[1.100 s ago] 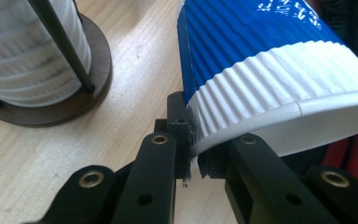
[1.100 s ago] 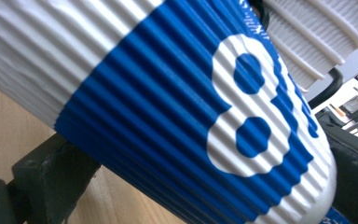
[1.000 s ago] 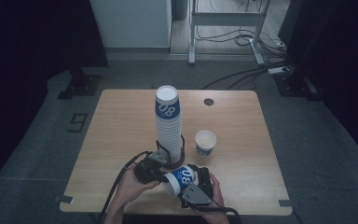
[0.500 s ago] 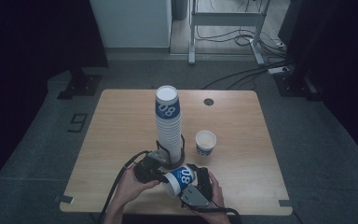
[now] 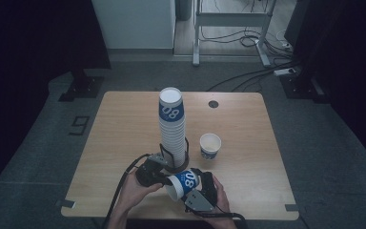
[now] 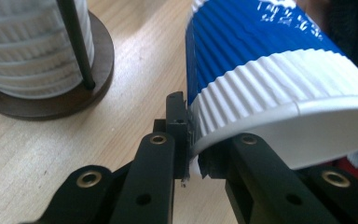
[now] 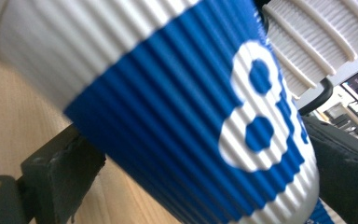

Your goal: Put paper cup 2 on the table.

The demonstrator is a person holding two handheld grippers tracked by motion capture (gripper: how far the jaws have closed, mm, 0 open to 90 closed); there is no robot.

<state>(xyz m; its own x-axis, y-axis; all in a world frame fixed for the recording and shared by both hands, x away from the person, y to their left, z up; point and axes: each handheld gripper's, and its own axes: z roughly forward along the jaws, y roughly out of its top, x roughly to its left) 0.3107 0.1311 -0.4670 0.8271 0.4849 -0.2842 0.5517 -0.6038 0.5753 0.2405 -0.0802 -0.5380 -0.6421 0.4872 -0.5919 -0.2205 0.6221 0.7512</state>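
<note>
A blue-and-white ribbed paper cup (image 5: 183, 181) printed "80" is held on its side just above the table's front edge, between both grippers. My left gripper (image 5: 166, 181) pinches the cup's rim; in the left gripper view its jaws (image 6: 198, 154) are shut on the white rim of the cup (image 6: 270, 79). My right gripper (image 5: 198, 187) holds the cup from the other side. In the right gripper view the cup body (image 7: 191, 107) lies against one jaw at the lower left, and the other jaw is hidden behind it.
A tall stack of matching cups (image 5: 172, 129) stands in a wire holder on a round dark base (image 6: 81, 88) just behind the grippers. One cup (image 5: 210, 145) stands upright, open end up, to the stack's right. The wooden table (image 5: 119, 133) has a cable hole (image 5: 213, 103) at the back.
</note>
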